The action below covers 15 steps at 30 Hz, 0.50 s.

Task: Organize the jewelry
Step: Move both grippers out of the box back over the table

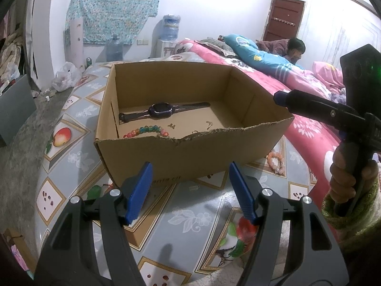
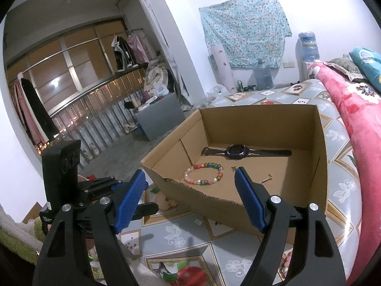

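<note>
On the fruit-patterned tablecloth [image 1: 197, 217] in front of me, the open cardboard box [image 1: 190, 152] is sitting with its torn front edge facing my grippers, and it is already taking in most of the jewelry. Lying across its floor toward the back is the dark-strapped watch [image 2: 238, 152]; nearer the front, the multicoloured bead bracelet [image 2: 204, 174] is resting in a loose ring, and small gold pieces [image 1: 209, 124] are scattered beside it, too tiny for me to name.

I am holding my left gripper [image 1: 190, 190] low in front of the box, jaws spread wide and gripping nothing. My right gripper [image 2: 190, 197] is hovering just short of the torn edge, also spread wide and empty.

One piece is waiting outside: a peach bead bracelet [image 1: 276, 162] is lying on the cloth just beside the box's right front corner. I judge I am between pickups, with that bracelet as the remaining item. The next move is calling for my right gripper to swing down toward that corner, straddle one side of the bead ring, close gently so the beads are not squirting out, then lift over the wall and release inside.
</note>
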Tool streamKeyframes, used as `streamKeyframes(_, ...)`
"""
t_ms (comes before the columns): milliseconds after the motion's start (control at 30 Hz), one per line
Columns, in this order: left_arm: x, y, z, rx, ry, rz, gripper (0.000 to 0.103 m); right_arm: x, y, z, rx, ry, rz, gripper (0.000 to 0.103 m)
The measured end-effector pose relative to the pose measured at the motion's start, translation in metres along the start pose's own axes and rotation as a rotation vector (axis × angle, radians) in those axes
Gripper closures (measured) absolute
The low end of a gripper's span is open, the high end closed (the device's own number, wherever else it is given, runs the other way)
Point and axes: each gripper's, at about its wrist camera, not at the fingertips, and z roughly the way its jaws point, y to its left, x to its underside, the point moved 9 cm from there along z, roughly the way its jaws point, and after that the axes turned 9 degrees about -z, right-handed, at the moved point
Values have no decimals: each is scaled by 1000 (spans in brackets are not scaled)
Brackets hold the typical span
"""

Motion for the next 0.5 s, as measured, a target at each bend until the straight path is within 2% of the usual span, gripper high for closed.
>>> streamKeyframes(300, 6, 4, 4, -12, 11, 0, 40, 12, 2, 6, -12, 39, -2, 28)
streamKeyframes(500, 13, 11, 9, -33, 24, -4, 40, 42, 7, 12, -34, 118, 5, 28)
